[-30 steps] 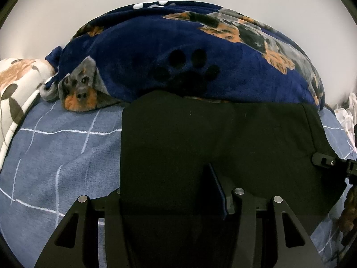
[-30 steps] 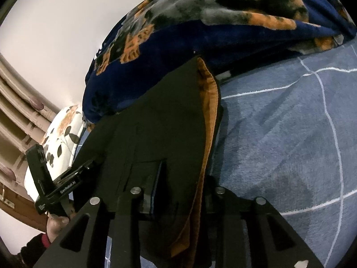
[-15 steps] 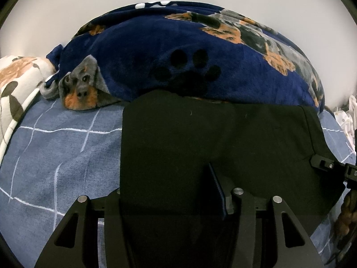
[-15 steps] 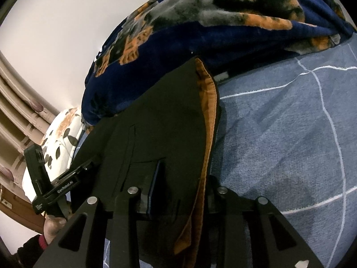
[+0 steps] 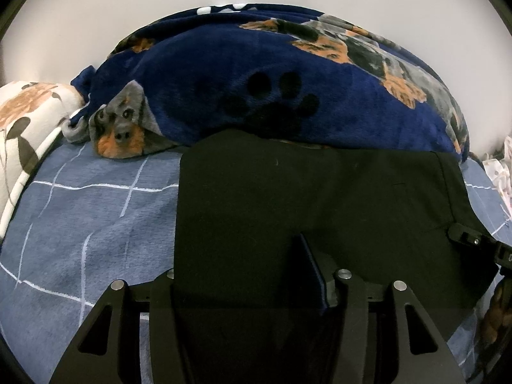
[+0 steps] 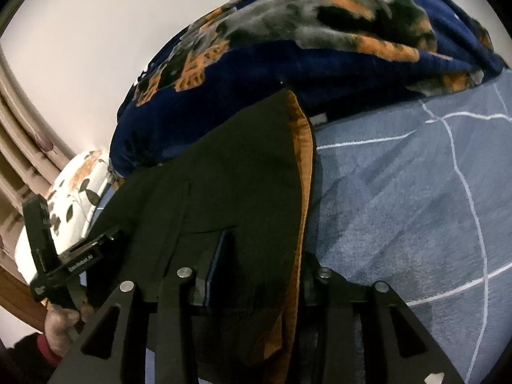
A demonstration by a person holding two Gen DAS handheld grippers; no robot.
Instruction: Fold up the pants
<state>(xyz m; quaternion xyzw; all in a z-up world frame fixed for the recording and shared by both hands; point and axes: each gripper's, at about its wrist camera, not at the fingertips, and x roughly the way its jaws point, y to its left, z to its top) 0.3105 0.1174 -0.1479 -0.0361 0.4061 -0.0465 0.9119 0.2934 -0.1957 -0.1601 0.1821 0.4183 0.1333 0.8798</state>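
Two grippers on the near edge, one fold seems done

Both grippers have the black pants (image 5: 307,211) between their jaws at the near edge. The pants lie flat on the blue checked bedsheet (image 5: 83,224), and their far edge touches the dog-print blanket (image 5: 256,73) behind them.

The left gripper (image 5: 246,291) has cloth draped over its fingers. One finger is hidden under the fabric, so I cannot tell if its pads press the cloth or only stand around it. The right gripper (image 6: 256,275) has just been opening its jaws. The edge with the orange lining (image 6: 304,172) is between them, but whether the pads touch it I cannot tell.

In the left wrist view the pants look like a wide, tidy block with a straight left edge. I judge that at least one fold is made. The block is quite large, so probably one more fold remains, and perhaps some smoothing.

The long axis runs from the person's left to right, along the blanket. The end with the lining, which I take for the waist, points to the right.
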